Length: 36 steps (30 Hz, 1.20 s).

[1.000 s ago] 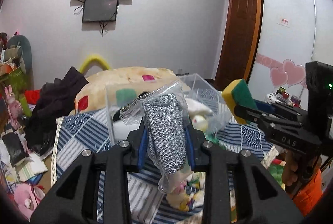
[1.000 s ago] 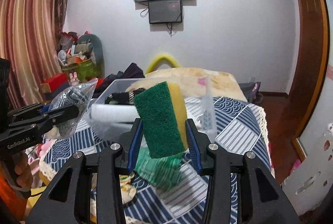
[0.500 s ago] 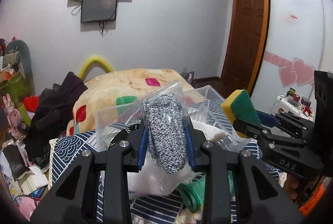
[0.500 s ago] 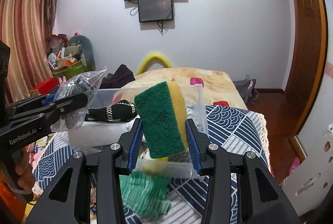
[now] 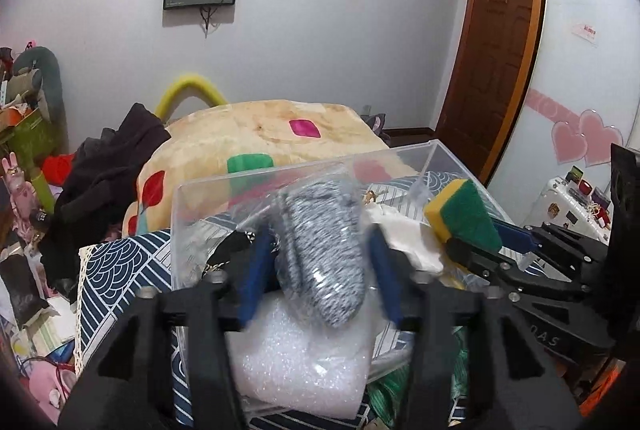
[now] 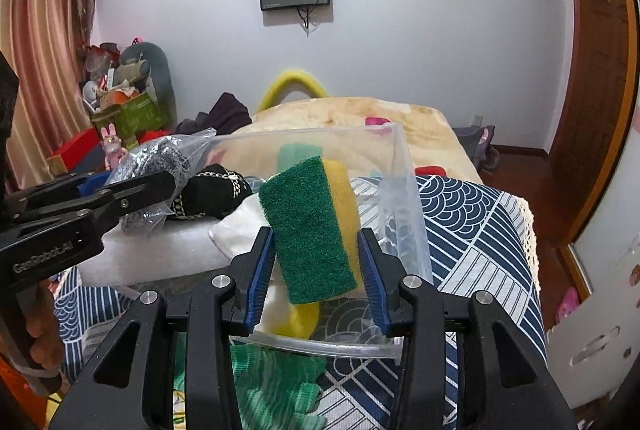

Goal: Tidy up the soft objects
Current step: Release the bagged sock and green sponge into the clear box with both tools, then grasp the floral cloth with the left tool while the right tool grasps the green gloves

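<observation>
left gripper [image 5: 318, 270]: blue pads parted, with a gap on either side of the bagged knit [image 5: 324, 250] — released, the bag no longer pinched, above the clear bin [image 5: 460, 166].
bagged knit: grey-speckled roll in a clear zip bag, over the bin's left part, just above white foam sheet [image 5: 296, 362].
right gripper [image 6: 316, 270]: clenched on the sponge [image 6: 308, 230] — pads pressed to both sides.
sponge: green scrub face toward the camera, yellow foam behind, tilted, held over the bin's right part.
clear bin: on the blue patterned bedspread [image 6: 476, 230]; a black item with pale trim [image 6: 216, 190] lies inside.
green cloth [image 6: 272, 386]: on the bedspread, just outside the bin's near wall.
</observation>
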{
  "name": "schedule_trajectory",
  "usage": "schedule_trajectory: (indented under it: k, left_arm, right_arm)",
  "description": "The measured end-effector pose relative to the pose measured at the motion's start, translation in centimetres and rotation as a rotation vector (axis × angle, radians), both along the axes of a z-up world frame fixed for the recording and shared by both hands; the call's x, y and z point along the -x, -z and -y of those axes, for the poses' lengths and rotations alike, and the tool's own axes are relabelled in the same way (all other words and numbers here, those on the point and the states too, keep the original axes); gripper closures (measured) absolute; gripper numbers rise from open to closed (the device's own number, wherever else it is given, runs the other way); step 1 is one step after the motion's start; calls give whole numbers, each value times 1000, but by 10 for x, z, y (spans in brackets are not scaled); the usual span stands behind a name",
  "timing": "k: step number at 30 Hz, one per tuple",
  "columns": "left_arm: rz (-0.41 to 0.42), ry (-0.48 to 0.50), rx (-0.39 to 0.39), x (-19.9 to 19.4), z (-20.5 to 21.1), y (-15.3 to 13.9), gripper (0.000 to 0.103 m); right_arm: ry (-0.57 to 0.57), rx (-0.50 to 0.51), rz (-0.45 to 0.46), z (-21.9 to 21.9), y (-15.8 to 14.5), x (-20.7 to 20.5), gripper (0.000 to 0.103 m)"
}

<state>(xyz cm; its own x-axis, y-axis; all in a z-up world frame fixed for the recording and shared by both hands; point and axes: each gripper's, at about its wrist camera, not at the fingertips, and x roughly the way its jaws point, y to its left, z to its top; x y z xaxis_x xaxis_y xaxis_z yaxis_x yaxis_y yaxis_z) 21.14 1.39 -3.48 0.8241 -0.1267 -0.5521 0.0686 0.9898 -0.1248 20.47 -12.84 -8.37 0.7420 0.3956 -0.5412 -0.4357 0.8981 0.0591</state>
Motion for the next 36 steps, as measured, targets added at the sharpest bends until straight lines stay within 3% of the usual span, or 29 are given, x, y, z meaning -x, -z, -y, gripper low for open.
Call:
schedule_trajectory:
  k: [5,7,9,14,24,36]
  left_arm:
    - [11,-5,4,8,1,-2,31]
    - [15,1,5,12,0,-4,28]
    - [31,4,0,18,1,-9,25]
    - [91,-8,-23,42,1,-23,6]
    - [100,0,-66,93,5,-13,4]
    - [6,4,-61,124,11,36,4]
  right_arm:
    - [-3,23,5,-2,-2,3,58]
    - [-8,20,13,0,-5,7,45]
    - [-9,5,29,4,-10,11,40]
    - [-19,-16,73,10,-24,25,40]
    - [-50,-4,132,18,-23,60,39]
    - [-54,21,-16,16,34,63,39]
